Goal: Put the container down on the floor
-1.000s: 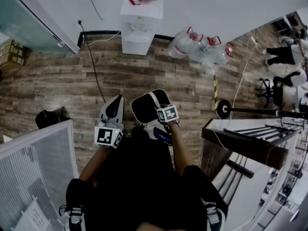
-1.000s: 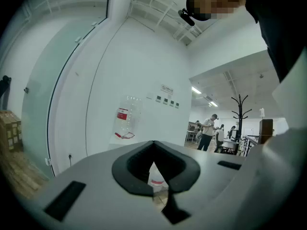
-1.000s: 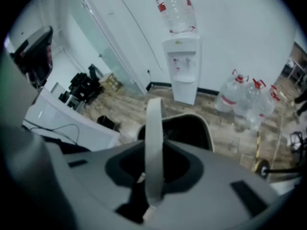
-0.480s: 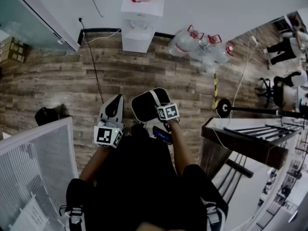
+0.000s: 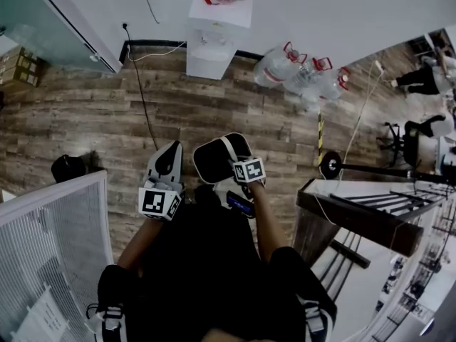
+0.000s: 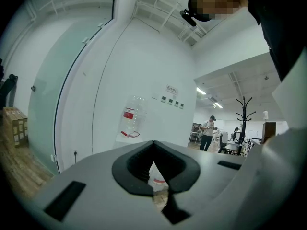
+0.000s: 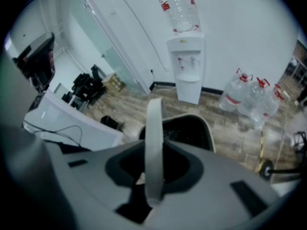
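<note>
The container is a dark bin with a cream rim and a cream hoop handle. It hangs above the wooden floor in front of the person. My right gripper points steeply down and is shut on that handle, which runs upright between the jaws; the bin's open mouth shows just beyond. My left gripper is beside the bin on its left, apart from it, pointing level. In the left gripper view its jaws stand together with nothing between them.
A white water dispenser stands against the far wall, with several clear water jugs to its right. A cable runs across the floor. A white mesh partition is at the left, a small black object beside it, and a dark table edge at the right.
Only the head view has drifted slightly. Both grippers and the container stay where they were.
</note>
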Motion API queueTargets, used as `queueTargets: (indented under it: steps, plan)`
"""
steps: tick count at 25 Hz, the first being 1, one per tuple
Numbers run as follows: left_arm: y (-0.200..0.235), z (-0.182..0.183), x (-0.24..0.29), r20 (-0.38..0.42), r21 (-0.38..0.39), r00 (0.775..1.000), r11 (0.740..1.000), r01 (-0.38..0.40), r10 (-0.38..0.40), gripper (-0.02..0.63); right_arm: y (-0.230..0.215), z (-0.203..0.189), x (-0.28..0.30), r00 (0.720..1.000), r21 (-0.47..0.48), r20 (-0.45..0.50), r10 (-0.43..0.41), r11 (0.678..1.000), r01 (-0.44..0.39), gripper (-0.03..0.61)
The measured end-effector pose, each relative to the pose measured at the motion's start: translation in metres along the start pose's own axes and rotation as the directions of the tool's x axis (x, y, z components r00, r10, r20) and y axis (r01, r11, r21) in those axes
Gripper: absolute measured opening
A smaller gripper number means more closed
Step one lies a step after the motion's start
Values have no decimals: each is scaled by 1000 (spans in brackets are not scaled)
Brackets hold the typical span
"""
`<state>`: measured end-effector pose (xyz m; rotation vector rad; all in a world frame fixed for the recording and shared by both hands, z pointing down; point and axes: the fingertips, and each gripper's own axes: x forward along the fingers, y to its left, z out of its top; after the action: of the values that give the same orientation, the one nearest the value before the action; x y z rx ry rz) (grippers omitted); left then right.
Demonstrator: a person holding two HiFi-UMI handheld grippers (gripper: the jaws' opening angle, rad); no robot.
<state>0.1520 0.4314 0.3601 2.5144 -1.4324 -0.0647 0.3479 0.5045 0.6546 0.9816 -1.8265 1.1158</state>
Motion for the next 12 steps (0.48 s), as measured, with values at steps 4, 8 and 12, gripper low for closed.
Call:
queueTargets:
  steps: [4, 8, 12]
  plan:
    - [26, 7, -10, 9, -16, 999, 999, -38, 38, 26, 15, 10, 4, 1000, -16, -4, 0, 1000, 0, 106]
    - [57, 14, -23, 20, -1, 998, 999, -53, 53, 26, 33, 27, 13, 1000, -30, -7, 2, 1000, -2, 106]
    - [92, 19, -38, 18, -8, 998, 998, -67, 67, 26, 52, 45, 21, 1000, -30, -7, 0, 1000, 0, 106]
